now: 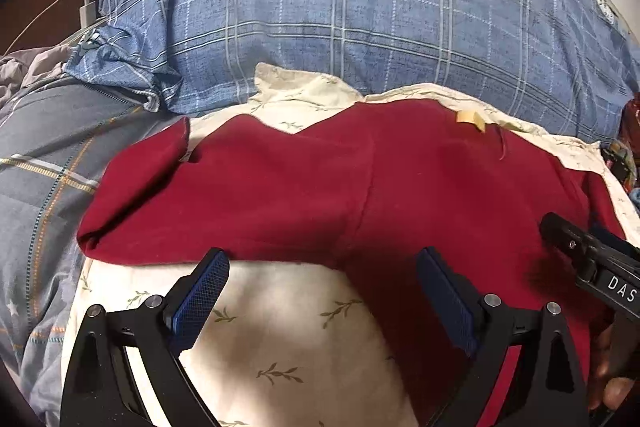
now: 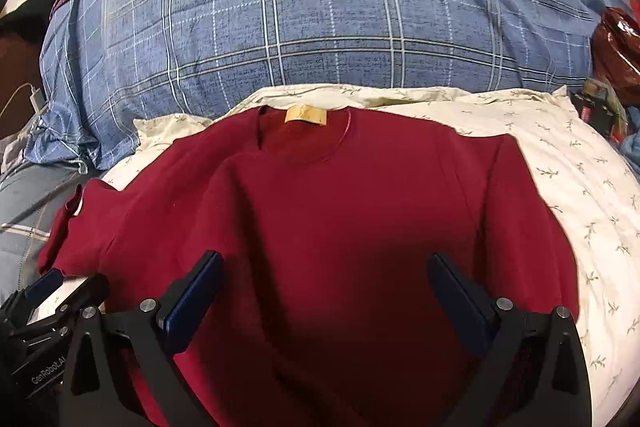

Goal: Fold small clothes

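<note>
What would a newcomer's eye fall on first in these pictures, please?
The dark red shirt, spread flat on the cream leaf-print cloth with its tan neck label at the far end. Behind it rises a big blue plaid pillow with a round emblem. Both the left gripper and right gripper hang open over the shirt's near edge.

"GenRobot.AI" on left tongs [image 2: 44, 291]; "DAS" on right tongs [image 1: 592, 259].
</note>
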